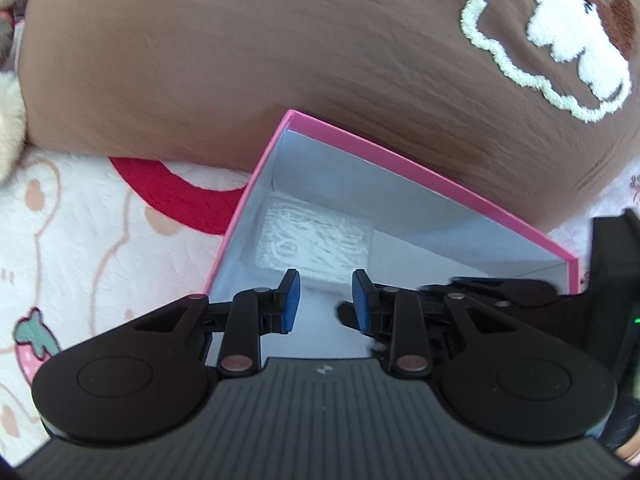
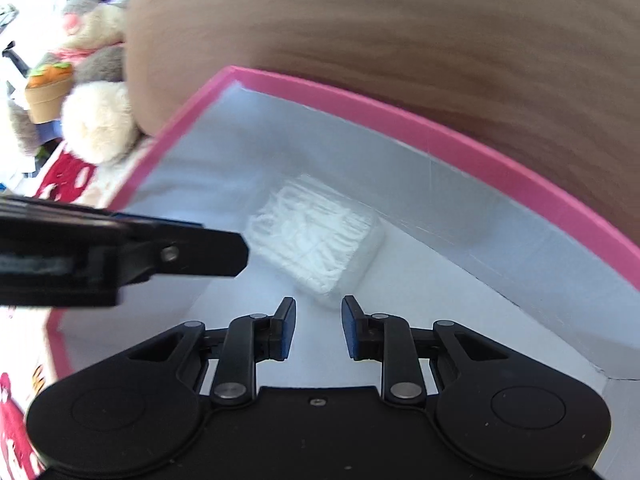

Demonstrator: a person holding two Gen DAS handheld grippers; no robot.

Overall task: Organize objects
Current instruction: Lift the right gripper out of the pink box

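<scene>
Pink-rimmed box [image 1: 400, 162] on cartoon-print bedding [image 1: 80, 240], brown pillow [image 1: 240, 60] beyond both spread, empty hand-held grippers: left hand-held gripper [image 1: 325, 300], right hand-held gripper [image 2: 319, 326]; white packet [image 2: 316, 236] just ahead.

One pink box [image 2: 400, 116], one white packet [image 2: 316, 236], one brown pillow [image 1: 240, 60], one plush rabbit [image 2: 96, 20]

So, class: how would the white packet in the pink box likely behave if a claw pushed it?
The white packet looks soft and crinkly, so probably light and squashy. Lying flat on the pink box floor, it should slide rather than roll.
</scene>
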